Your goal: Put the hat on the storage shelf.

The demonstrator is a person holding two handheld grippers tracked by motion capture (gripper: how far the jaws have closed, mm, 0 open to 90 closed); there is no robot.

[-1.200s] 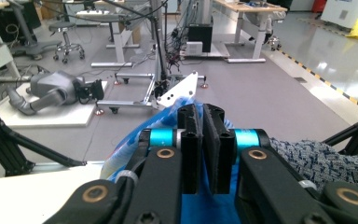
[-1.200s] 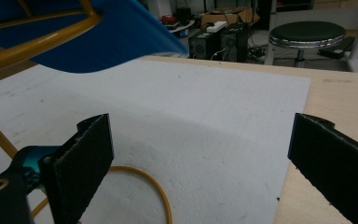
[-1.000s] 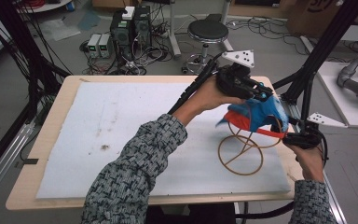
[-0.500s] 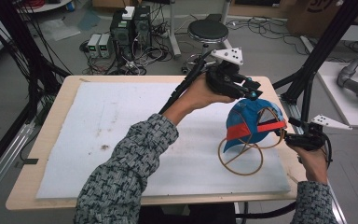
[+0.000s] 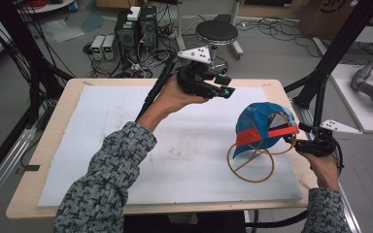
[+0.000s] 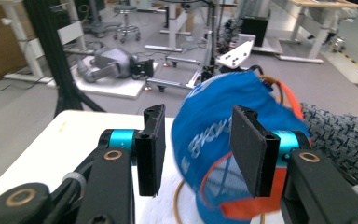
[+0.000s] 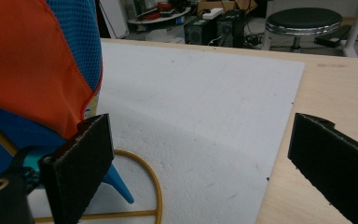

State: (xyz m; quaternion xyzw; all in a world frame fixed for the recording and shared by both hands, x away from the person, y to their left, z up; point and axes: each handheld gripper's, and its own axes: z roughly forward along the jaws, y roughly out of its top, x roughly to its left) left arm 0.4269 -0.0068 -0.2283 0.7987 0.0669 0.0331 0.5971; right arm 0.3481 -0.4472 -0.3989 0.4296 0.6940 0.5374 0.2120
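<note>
High view: cap (image 5: 261, 127) on wire stand (image 5: 250, 162), left gripper (image 5: 222, 89) w/ jaws just opening, empty, near it; right gripper (image 5: 295, 142) wide open beside cap.

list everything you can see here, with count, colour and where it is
cap: 1, blue with orange brim and strap, hung on the stand at the table's right side
wire stand: 1, yellow-brown, ring base on the white mat under the cap
mat: 1, white, covers most of the table
table: 1, light wood, centre
stool: 1, black seat, on the floor beyond the table
electronics boxes: several, dark and grey, on the floor at the far left
left gripper: 1, black, jaws open, raised left of the cap
right gripper: 1, black, jaws open, at the cap's right edge
</note>
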